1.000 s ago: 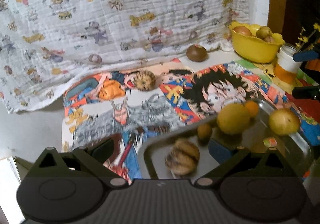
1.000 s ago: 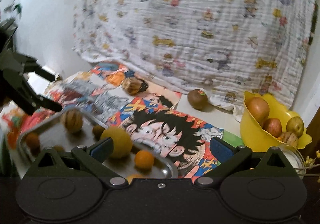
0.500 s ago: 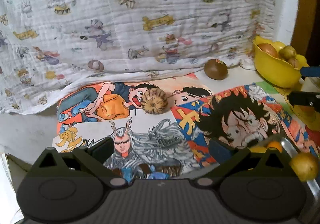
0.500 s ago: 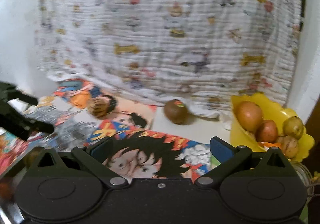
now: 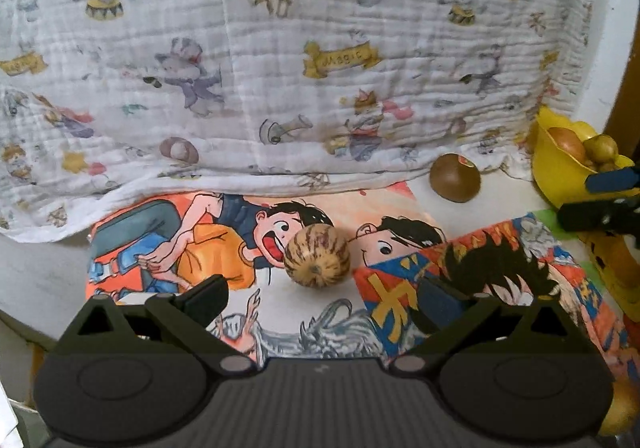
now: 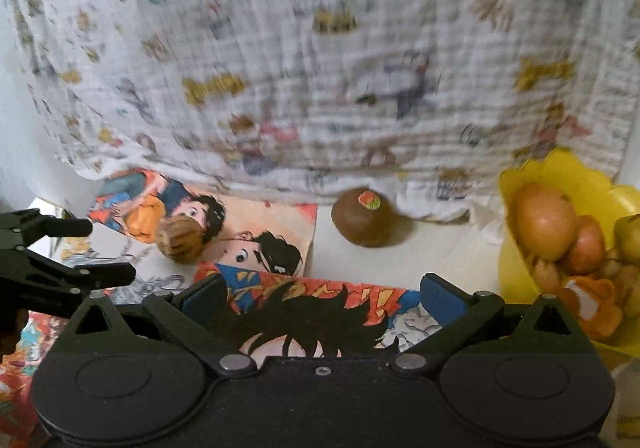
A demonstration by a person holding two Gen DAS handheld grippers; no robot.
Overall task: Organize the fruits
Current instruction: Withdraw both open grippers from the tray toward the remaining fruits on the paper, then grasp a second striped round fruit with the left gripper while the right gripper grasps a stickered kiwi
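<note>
2 loose fruits are lying on the table: a striped round fruit (image 5: 317, 257) is sitting on the cartoon mat (image 5: 168, 240), just ahead of the left gripper (image 5: 320, 298), whose fingers are spread wide and holding nothing. A brown fruit with a sticker (image 6: 362, 222) is resting on the white surface near the yellow bowl (image 6: 516, 272) of fruit, ahead of the right gripper (image 6: 320, 296), which is likewise gaping and empty. A printed cloth (image 5: 280, 48) is hanging behind.
</note>
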